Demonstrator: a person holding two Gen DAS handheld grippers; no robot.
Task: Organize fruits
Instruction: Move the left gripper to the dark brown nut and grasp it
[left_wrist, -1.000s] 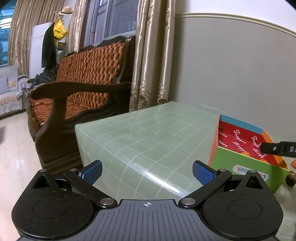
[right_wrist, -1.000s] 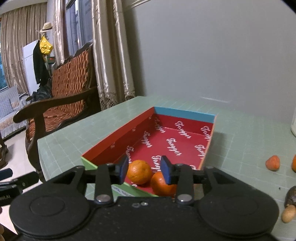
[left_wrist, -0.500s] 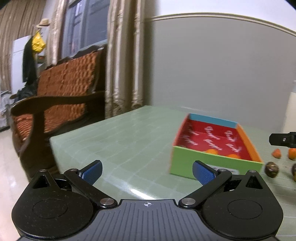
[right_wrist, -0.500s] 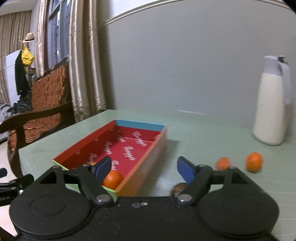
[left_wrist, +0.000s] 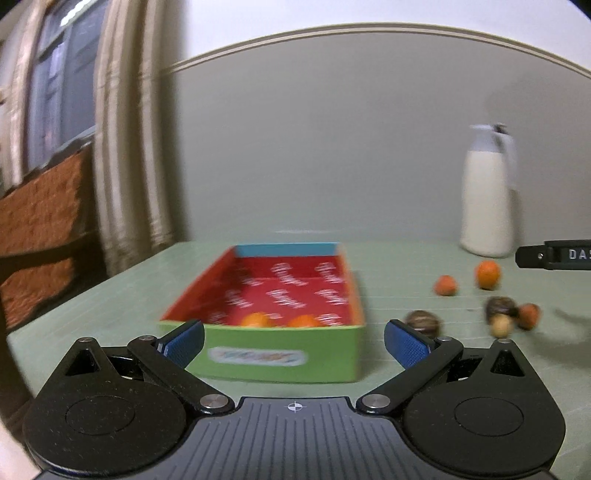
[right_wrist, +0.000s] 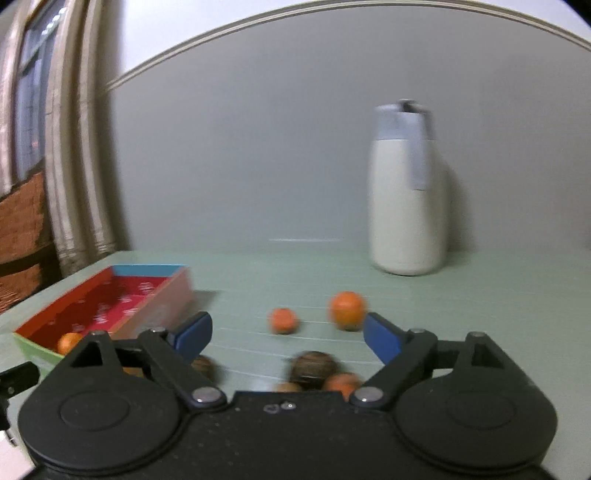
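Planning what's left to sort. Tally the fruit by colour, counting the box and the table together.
orange fruits: 5 (2 in the box, 3 on the table)
dark brown fruits: 2
tan fruit: 1
Total: 8

green box, two oranges inside, white jug

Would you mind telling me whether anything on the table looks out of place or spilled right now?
Nothing is spilled or damaged. The box sits flat with two oranges inside, and the white jug stands upright. The only disorder is fruit loose on the table right of the box: two orange fruits and a few darker ones.
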